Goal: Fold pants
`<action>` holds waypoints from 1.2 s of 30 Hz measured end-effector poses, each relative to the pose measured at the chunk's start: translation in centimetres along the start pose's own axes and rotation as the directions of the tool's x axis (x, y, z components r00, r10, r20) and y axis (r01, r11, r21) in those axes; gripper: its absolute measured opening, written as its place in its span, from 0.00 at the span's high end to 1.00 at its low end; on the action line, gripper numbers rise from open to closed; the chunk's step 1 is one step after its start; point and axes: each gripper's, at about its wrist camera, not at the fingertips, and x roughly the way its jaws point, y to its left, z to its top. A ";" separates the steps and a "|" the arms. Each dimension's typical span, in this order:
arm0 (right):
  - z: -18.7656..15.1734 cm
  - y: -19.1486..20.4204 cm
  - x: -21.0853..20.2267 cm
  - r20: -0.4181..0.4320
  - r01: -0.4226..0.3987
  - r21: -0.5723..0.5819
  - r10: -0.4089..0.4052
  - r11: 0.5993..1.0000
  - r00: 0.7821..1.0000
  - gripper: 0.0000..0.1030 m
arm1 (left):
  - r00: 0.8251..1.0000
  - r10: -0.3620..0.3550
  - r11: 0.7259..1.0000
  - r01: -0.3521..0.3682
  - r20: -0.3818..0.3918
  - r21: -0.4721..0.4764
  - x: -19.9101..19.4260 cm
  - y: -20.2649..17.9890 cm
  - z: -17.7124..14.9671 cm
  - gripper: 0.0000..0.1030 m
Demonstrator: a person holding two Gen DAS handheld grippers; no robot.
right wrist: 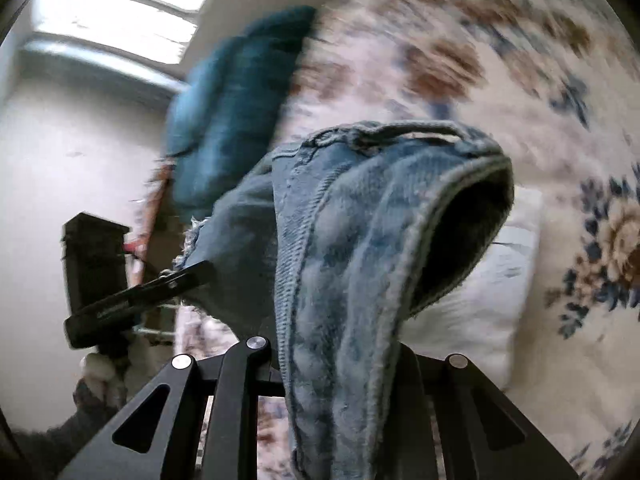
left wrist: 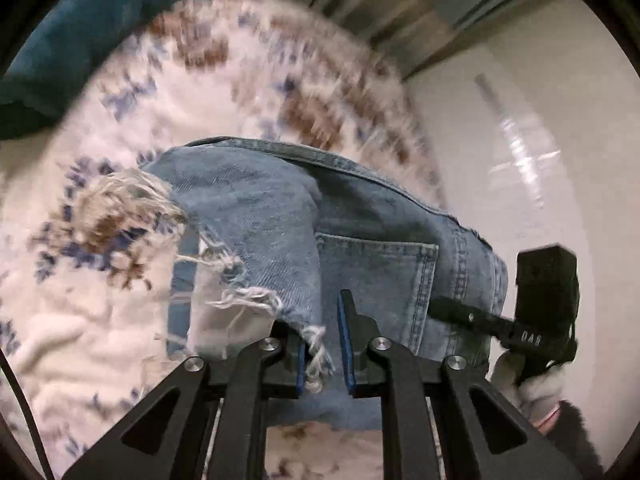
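Left wrist view first: we saw the denim pants point(left wrist: 372, 236) lifted above the floral bedspread point(left wrist: 120, 320), not lying on it. The left gripper point(left wrist: 324, 344) had its blue pads apart with only frayed hem threads and a ragged edge between them, so we judged it released or barely catching cloth. The right gripper point(left wrist: 480, 320) reached in from the right against the waistband side by the back pocket. We judged the fold under way, nothing yet laid flat, the halves still to be brought together and set down. The background was smeared, and a teal cushion point(left wrist: 80, 40) sat at the bed's far left edge.

Right wrist view: thick denim point(right wrist: 352, 260) draped over the fingers, hiding them, so we could not tell that grip. The left gripper point(right wrist: 176, 284) touched the frayed hem
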 end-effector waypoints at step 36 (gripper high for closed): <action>-23.9 23.2 -19.6 0.328 0.749 0.092 -0.730 0.656 0.599 0.08 | 0.847 0.431 0.850 -0.496 0.312 0.174 -21.4 -15.1 -18.8 0.03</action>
